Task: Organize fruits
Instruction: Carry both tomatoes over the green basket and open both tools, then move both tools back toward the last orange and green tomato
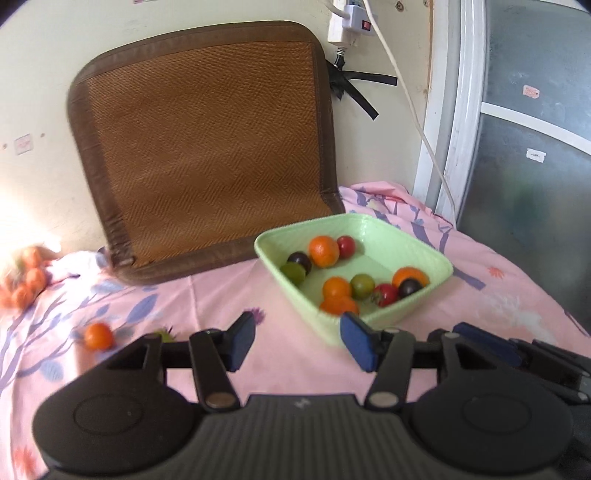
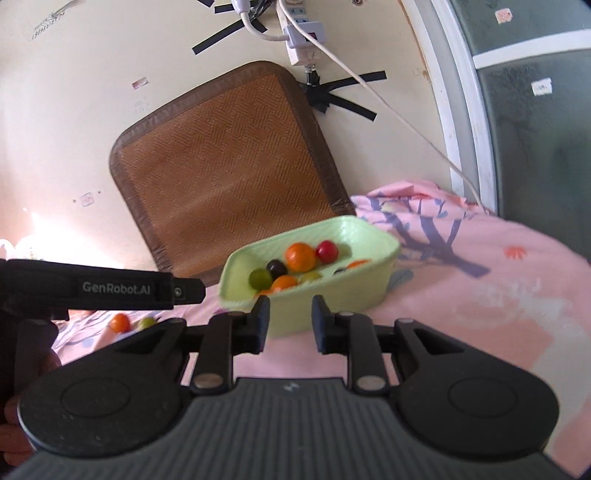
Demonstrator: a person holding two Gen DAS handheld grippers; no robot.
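Note:
A light green basket [image 1: 436, 258] stands on the pink floral cloth and holds several fruits: oranges, red and dark tomatoes, green ones. It also shows in the right wrist view [image 2: 354, 291]. My left gripper [image 1: 297, 341] is open and empty, just in front of the basket's near left side. My right gripper [image 2: 290, 323] is open and empty, close in front of the basket. A loose orange fruit [image 1: 98, 336] and a green fruit [image 1: 164, 335] lie on the cloth at the left; they also show in the right wrist view, the orange fruit [image 2: 120, 323] beside the green fruit [image 2: 146, 323].
A brown woven mat [image 1: 207, 155] leans on the wall behind the basket. A bunch of orange fruits [image 1: 27, 282] lies at the far left. A power strip [image 1: 351, 22] and a white cable [image 1: 413, 110] hang on the wall. A glass door [image 1: 535, 147] stands at right.

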